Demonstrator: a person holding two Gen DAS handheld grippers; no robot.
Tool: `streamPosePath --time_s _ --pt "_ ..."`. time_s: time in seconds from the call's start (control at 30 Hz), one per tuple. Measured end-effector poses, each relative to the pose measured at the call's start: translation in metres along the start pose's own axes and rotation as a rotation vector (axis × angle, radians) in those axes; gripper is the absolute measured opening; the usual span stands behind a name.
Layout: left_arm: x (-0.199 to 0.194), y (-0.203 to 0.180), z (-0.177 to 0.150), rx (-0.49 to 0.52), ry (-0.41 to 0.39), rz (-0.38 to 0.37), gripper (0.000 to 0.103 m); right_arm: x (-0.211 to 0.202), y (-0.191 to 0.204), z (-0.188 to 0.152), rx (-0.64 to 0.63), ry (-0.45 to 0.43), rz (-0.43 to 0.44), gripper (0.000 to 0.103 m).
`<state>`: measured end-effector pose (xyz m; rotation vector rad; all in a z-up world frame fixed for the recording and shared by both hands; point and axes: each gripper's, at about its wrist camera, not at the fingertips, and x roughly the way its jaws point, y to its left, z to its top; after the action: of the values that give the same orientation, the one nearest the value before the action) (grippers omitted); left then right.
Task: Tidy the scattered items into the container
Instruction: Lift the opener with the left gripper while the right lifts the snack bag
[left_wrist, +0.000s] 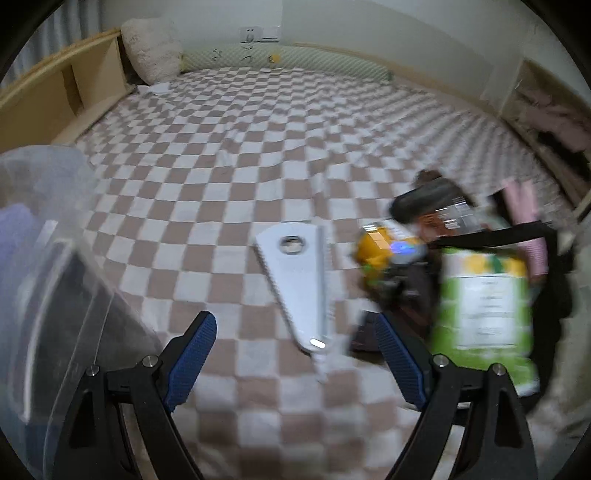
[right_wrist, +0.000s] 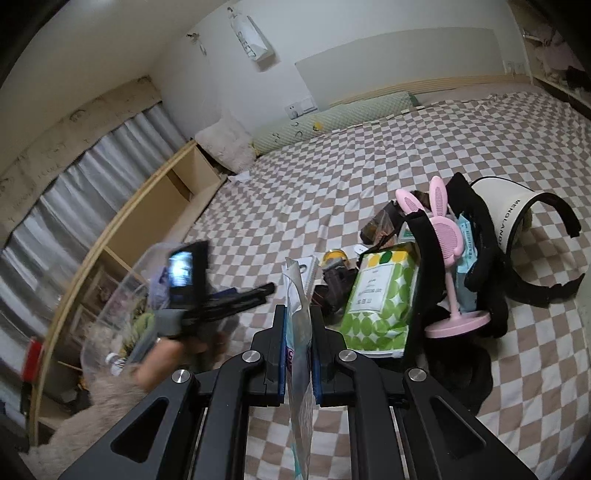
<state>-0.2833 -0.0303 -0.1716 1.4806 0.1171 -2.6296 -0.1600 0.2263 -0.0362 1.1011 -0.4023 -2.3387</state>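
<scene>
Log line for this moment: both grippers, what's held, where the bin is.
left gripper: open, empty, over checked bedspread | right gripper: shut on clear plastic packet | clear container: left of grippers | green packet: on bed

Left gripper (left_wrist: 295, 354) angles steeply downward, jaws spread wide, nothing between the blue pads (left_wrist: 190, 360). In the right wrist view it shows blurred, gripped by the person's hand (right_wrist: 166, 360), fluffy sleeve (right_wrist: 107, 406) behind. Right gripper (right_wrist: 298, 334) tilts down, jaws clamped tight on a thin clear packet (right_wrist: 299, 332).
</scene>
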Motion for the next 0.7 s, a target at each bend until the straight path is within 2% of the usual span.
streamPosePath --time_s 0.17,0.3,0.53,0.6,0.63,0.7 --pt "0.053 -0.005 0.005 -0.029 0.087 0.005 0.088 0.005 -0.004 0.003 0.002 0.007 0.026 0.011" --pt "0.076 -0.013 0.017 -0.019 0.068 0.071 0.088 0.018 -0.013 0.001 0.047 0.049 0.063 0.011" --pt "0.107 -0.013 0.028 -0.071 0.078 0.067 0.089 0.031 -0.018 -0.001 0.035 0.084 0.054 0.011" --pt "0.110 -0.013 0.030 -0.082 0.087 0.053 0.085 0.032 -0.020 -0.001 0.033 0.090 0.049 0.011" --pt "0.112 -0.013 0.030 -0.092 0.099 0.029 0.073 0.033 -0.021 -0.001 0.033 0.093 0.046 0.011" --pt "0.114 -0.013 0.030 -0.099 0.108 0.021 0.071 0.035 -0.023 -0.001 0.035 0.100 0.043 0.011"
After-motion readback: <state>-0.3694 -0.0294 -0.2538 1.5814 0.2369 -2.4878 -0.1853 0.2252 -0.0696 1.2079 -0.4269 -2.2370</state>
